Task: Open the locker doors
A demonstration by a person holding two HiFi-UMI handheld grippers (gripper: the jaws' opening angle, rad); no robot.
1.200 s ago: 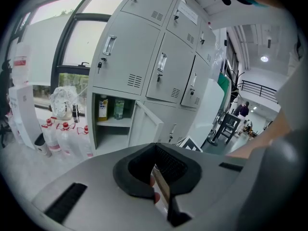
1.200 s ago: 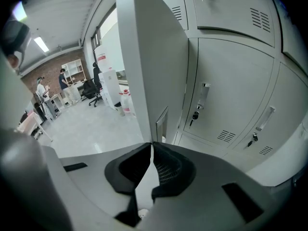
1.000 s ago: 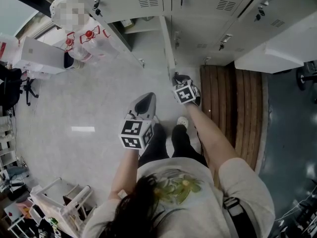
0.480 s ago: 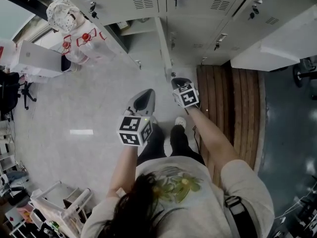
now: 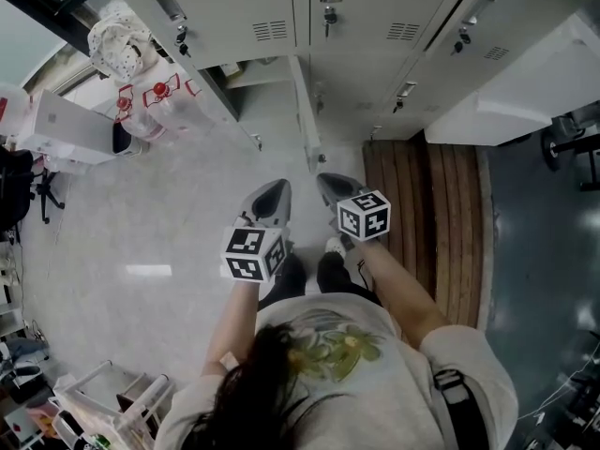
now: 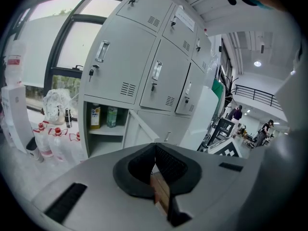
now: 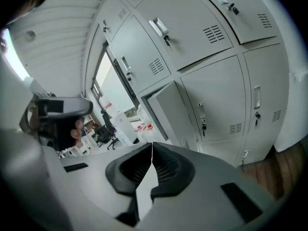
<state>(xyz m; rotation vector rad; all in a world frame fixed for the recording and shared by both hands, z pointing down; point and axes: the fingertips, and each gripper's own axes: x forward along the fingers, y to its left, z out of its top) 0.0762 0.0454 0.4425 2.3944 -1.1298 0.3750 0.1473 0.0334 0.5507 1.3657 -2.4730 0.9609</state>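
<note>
A bank of grey lockers runs along the top of the head view. The bottom-left locker stands open, its door swung out toward me and a shelf with two bottles inside. The doors beside it and above it are closed, with keys in their locks. My right gripper is shut on nothing and hangs in the air just short of the open door's edge. To its left, my left gripper is also shut and empty, pointing at the open locker.
Packs of water bottles and a white box stand on the floor left of the lockers. A wooden slatted platform lies on the right. An office chair and a white rack are at the left edge.
My right gripper has lifted and drawn back from the open door's edge, rolling as it went. The left gripper has stayed nearly still.
</note>
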